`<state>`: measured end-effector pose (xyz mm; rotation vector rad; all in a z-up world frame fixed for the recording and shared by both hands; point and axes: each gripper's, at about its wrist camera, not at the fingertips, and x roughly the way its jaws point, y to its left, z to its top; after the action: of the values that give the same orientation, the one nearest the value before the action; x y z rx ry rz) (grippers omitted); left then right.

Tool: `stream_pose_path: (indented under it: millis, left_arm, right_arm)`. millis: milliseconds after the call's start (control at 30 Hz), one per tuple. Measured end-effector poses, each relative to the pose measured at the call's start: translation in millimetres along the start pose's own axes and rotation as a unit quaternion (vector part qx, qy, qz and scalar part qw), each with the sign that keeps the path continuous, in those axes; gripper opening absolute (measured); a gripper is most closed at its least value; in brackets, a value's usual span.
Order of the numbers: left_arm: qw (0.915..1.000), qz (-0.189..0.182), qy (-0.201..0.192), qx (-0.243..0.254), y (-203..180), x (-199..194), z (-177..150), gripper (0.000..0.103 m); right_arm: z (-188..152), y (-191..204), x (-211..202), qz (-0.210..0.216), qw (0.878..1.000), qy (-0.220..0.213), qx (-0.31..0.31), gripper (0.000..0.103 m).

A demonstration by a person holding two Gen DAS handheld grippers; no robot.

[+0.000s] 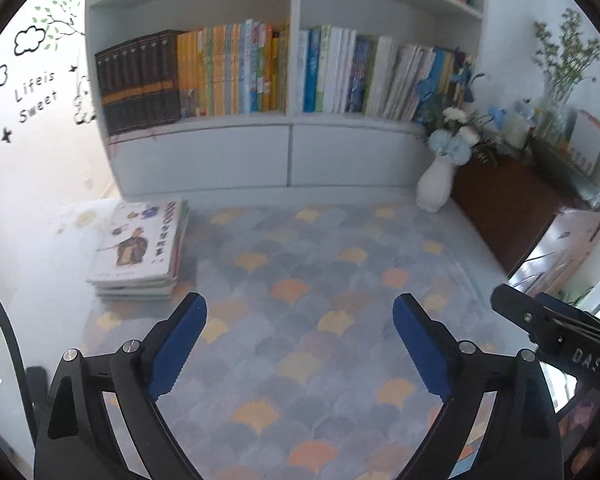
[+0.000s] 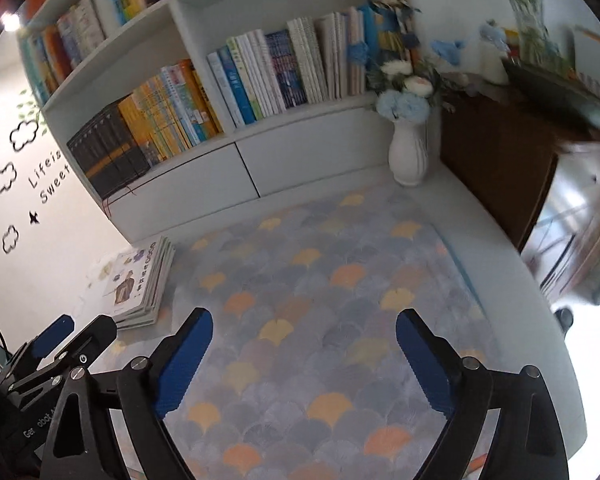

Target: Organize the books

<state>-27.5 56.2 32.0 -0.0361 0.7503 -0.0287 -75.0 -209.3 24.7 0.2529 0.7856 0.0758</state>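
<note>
I am holding the left gripper (image 1: 300,340) and the right gripper (image 2: 304,354) above the grey rug with orange and yellow fan shapes (image 1: 320,280), both jaws standing wide and empty. The stack of flat white picture books (image 1: 140,248) is lying at the rug's left edge, just before the white bookshelf (image 1: 292,152).

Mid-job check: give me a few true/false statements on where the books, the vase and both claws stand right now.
1. Both claws hold a book. False: the left claw and the right claw stand open with nothing between their fingers.
2. A stack of books lies flat at the rug's corner. True.
3. The white vase lies tipped over. False: it stands upright with flowers in it.
4. The dark volumes sit at the left end of the lower shelf. True.
5. The rug is plain red. False: it has a grey, orange and yellow fan pattern.
</note>
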Motion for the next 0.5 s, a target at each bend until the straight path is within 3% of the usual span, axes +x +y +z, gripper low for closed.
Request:
stream_pose_path:
  millis: [300, 433, 500]
  left_arm:
    - [0.9986, 0.049, 0.007, -0.018, 12, -4, -7, 0.095]
    - [0.9979, 0.048, 0.03, -0.033, 22, 6, -8, 0.095]
    - [0.9977, 0.03, 0.044, -0.041, 25, 12, -9, 0.095]
  right_arm:
    - [-9, 15, 4, 0.004, 0.999, 0.004, -0.039, 0.092]
    - [-12, 21, 13, 0.006, 0.998, 0.02, -0.055, 0.092]
    - [-13, 23, 17, 0.004, 0.998, 0.028, -0.059, 0.092]
